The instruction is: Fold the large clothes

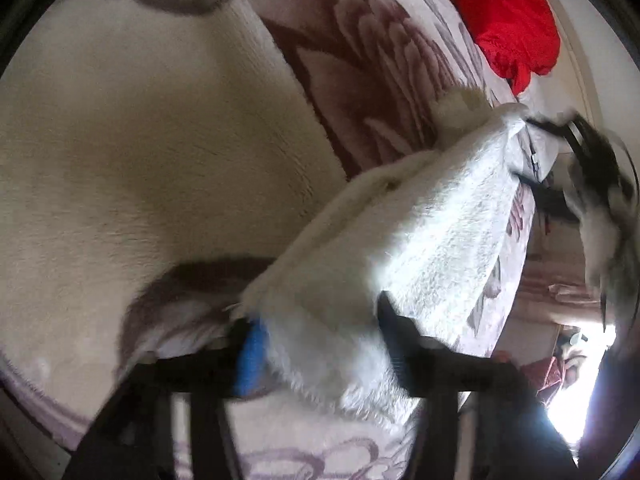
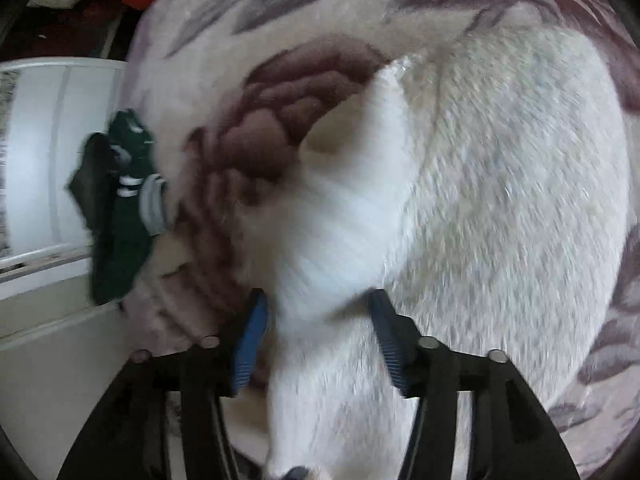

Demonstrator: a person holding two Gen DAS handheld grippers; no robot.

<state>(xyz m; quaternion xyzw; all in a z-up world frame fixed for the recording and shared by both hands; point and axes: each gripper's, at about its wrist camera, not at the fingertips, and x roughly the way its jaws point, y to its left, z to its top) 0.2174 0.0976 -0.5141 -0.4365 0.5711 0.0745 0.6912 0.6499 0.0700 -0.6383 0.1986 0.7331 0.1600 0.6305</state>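
A white fluffy garment [image 1: 408,236] lies on a bed blanket with dark red flower print [image 1: 352,60]. My left gripper [image 1: 320,344] is shut on a bunched edge of the garment, blue pads on either side of the fleece. The garment stretches up right toward the right gripper [image 1: 568,168], seen blurred at the far edge. In the right wrist view the garment [image 2: 500,200] fills the right half, and my right gripper [image 2: 320,340] is shut on a raised fold of it [image 2: 360,184].
A red cloth [image 1: 508,12] lies at the bed's far end. A dark green garment [image 2: 124,208] hangs at the bed's left edge, beside a white cabinet [image 2: 44,152]. The bed edge drops off to the right in the left wrist view.
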